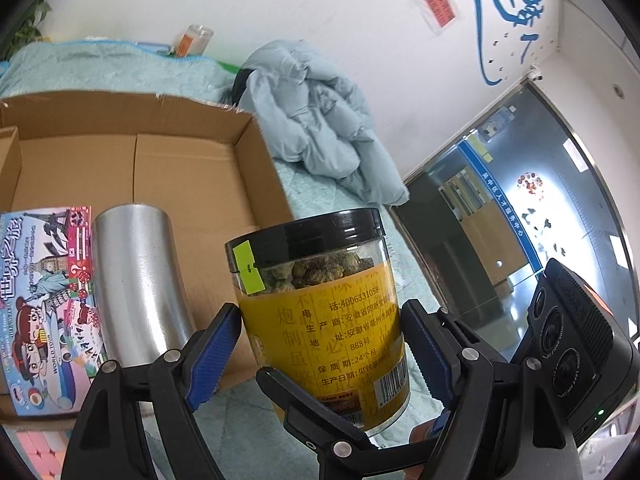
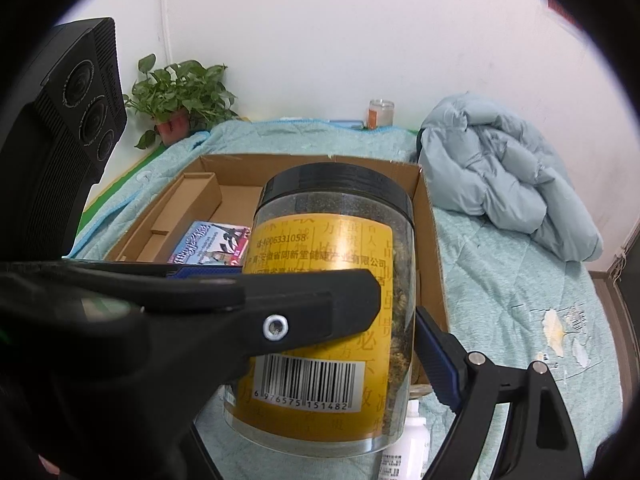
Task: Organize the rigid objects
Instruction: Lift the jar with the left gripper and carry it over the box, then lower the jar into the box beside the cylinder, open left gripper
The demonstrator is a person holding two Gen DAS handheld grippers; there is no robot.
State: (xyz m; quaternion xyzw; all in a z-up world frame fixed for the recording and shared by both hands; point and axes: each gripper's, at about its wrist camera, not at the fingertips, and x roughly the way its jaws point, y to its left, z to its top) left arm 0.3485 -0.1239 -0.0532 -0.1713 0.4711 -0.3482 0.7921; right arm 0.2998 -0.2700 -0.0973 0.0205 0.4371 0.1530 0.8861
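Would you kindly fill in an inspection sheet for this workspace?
Surface: teal quilt, nothing spilled.
Job's things: jar, held off the quilt; open box holding a steel cup and a colourful pack.
Clutter: jacket, white bottle, glass by the wall.
Grippers: left gripper and right gripper both closed on the jar.
Cables: thin white line up the wall, perhaps one.
Surroundings: plant, glass door.

Jar (image 1: pixel 320 312) before box (image 1: pixel 192 168); jacket (image 1: pixel 320 120) right.
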